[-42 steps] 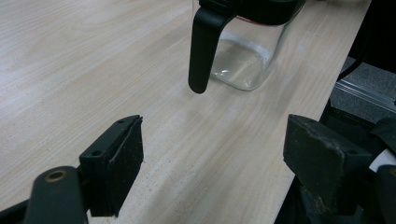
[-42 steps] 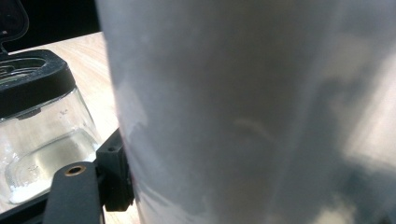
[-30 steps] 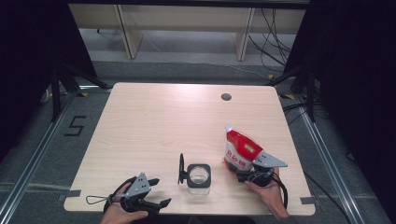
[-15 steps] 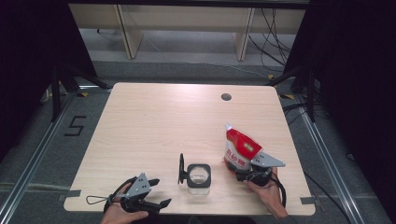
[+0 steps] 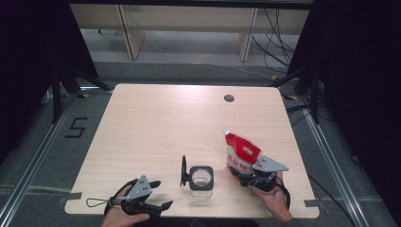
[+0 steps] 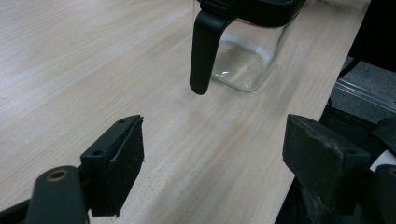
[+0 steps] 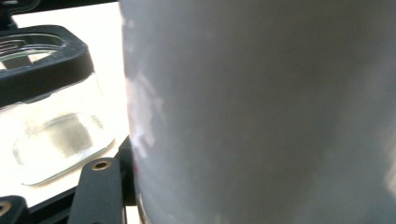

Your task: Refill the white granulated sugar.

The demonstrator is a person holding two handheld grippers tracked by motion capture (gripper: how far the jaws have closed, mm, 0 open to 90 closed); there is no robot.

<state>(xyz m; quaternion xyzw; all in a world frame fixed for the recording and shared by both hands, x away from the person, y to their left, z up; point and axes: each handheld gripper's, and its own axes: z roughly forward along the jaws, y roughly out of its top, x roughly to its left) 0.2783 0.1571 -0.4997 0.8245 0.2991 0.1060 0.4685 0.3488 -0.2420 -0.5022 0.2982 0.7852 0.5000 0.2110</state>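
One red pouch (image 5: 241, 153) with right tool (image 5: 246, 176) closing around it, one glass jar (image 5: 201, 178), left tool (image 5: 158, 195) apart.

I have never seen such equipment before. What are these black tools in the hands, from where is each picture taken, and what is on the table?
A person sits at a wooden table and holds a hand tool with two black jaws in each hand. The high view looks down from above. The other two pictures come from small cameras riding on the tools. The left gripper rests near the table's front edge, its jaws wide apart with nothing between them. Ahead of it stands a clear glass jar with a black rim and handle. The right gripper has its jaws around the bottom of a red and white pouch; they have just been closing on it.
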